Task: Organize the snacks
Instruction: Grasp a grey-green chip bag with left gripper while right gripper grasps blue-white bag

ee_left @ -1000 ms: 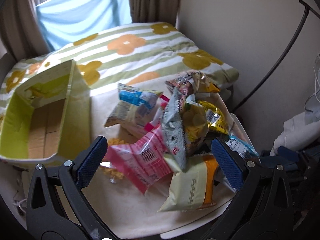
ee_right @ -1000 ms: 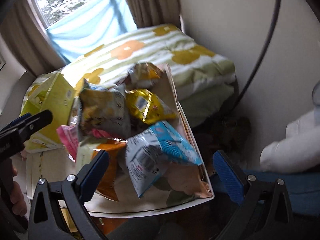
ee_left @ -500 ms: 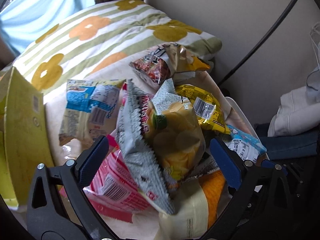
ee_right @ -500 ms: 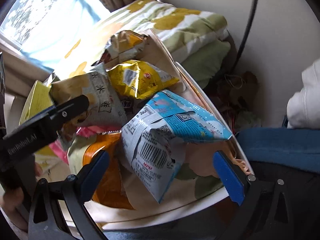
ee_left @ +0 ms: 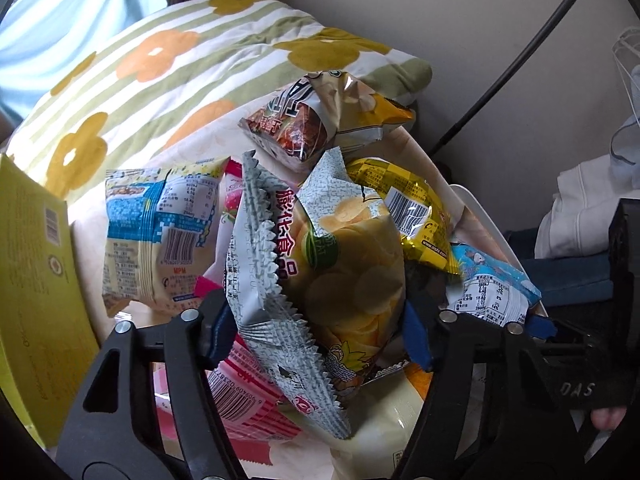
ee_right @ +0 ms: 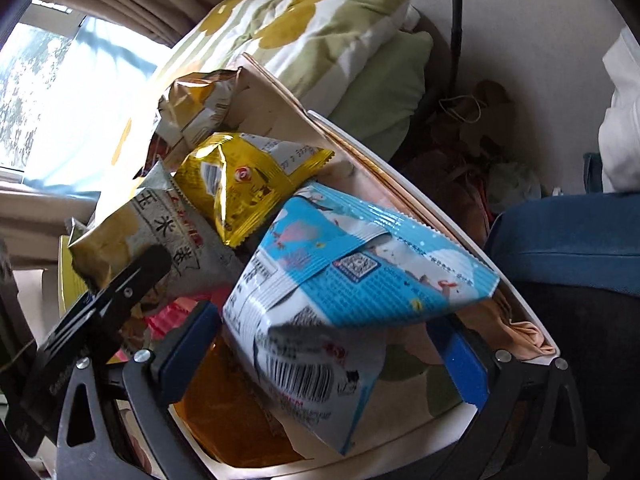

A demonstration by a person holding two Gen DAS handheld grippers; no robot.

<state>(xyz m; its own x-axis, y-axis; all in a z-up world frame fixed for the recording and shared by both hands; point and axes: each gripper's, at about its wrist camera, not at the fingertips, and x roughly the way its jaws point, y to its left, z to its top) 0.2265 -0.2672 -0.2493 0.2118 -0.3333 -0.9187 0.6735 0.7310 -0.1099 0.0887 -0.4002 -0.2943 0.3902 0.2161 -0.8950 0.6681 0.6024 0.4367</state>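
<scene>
Left gripper [ee_left: 318,330] just clamped down on the grey-and-yellow chip bag [ee_left: 320,276]; right gripper [ee_right: 326,350] sits unclenched around the blue snack bag [ee_right: 352,280].

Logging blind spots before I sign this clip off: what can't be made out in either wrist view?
- Left wrist view: the orange-and-cream packet lies mostly under the grey crisp bag; its print is unreadable.
- Left wrist view: the yellow-green cardboard box is cut by the left edge; its inside is unseen.
- Right wrist view: the window corner is washed out.
</scene>
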